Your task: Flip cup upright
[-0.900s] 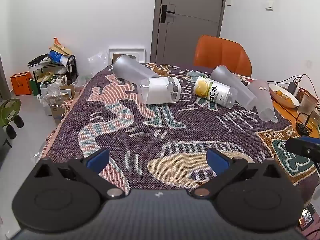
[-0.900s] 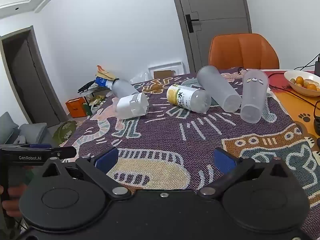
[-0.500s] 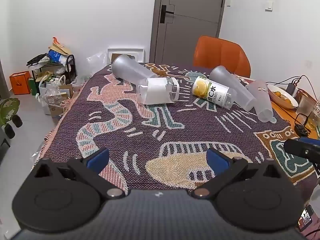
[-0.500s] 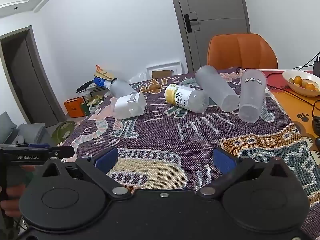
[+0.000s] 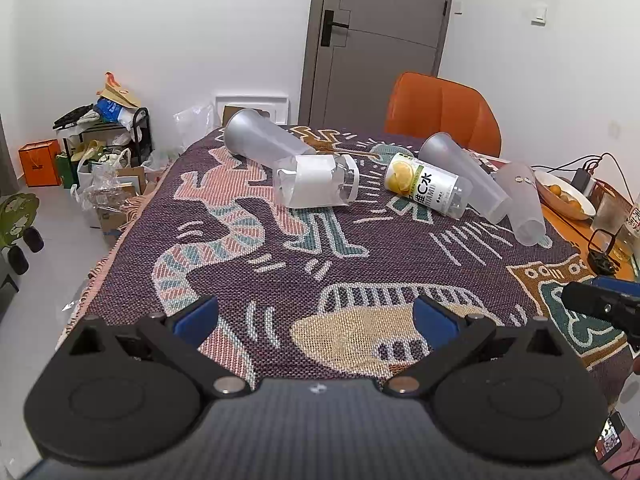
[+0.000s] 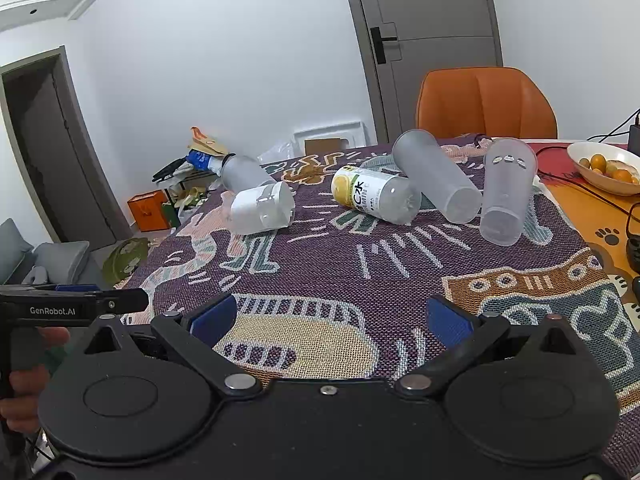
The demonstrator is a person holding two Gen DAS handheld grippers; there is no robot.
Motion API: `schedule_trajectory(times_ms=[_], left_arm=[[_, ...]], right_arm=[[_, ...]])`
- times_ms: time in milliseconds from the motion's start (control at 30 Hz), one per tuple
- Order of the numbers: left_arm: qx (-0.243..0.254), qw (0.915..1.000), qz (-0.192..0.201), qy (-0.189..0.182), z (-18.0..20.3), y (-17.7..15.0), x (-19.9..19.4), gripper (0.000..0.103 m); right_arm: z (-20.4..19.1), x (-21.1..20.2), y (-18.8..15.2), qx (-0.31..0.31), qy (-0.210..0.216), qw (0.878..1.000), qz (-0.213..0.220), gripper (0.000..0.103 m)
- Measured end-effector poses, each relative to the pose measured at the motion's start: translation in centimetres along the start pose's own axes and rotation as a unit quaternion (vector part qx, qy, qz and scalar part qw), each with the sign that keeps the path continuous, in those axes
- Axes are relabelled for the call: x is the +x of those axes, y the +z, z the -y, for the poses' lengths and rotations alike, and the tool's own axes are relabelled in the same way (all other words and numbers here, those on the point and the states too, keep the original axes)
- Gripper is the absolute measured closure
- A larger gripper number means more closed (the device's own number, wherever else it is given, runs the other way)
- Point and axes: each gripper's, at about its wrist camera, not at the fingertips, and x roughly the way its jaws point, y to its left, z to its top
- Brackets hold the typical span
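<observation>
Both views drifted slightly nearer the counter (image 5: 132,240) since 0.9 s ago; cups and bottles unmoved

Left gripper (image 5: 316,316) and right gripper (image 6: 332,314) both spread wide, holding nothing, low over near edge of patterned cloth (image 6: 320,272). Frosted cup (image 6: 505,192) on its side at far right, touching second frosted cup (image 6: 436,176); lemon-label bottle (image 6: 372,194) beside that; clear bottle (image 6: 262,210) and third cup (image 5: 264,136) further left

Black tongs (image 5: 315,316), blue pads (image 5: 196,314), "GenRobot.AI" marking.
</observation>
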Motion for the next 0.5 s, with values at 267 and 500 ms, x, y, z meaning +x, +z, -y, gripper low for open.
schedule_trajectory(times_ms=[267, 500], left_arm=[[0.0, 1.0, 0.001, -0.001, -0.43, -0.16, 0.05, 0.001], [0.0, 1.0, 0.001, -0.001, -0.49, -0.17, 0.06, 0.001]], right_arm=[[-0.04, 0.26, 0.14, 0.0, 0.002, 1.0, -0.002, 0.0], [-0.09, 0.25, 0.05, 0.0, 0.003, 1.0, -0.002, 0.0]])
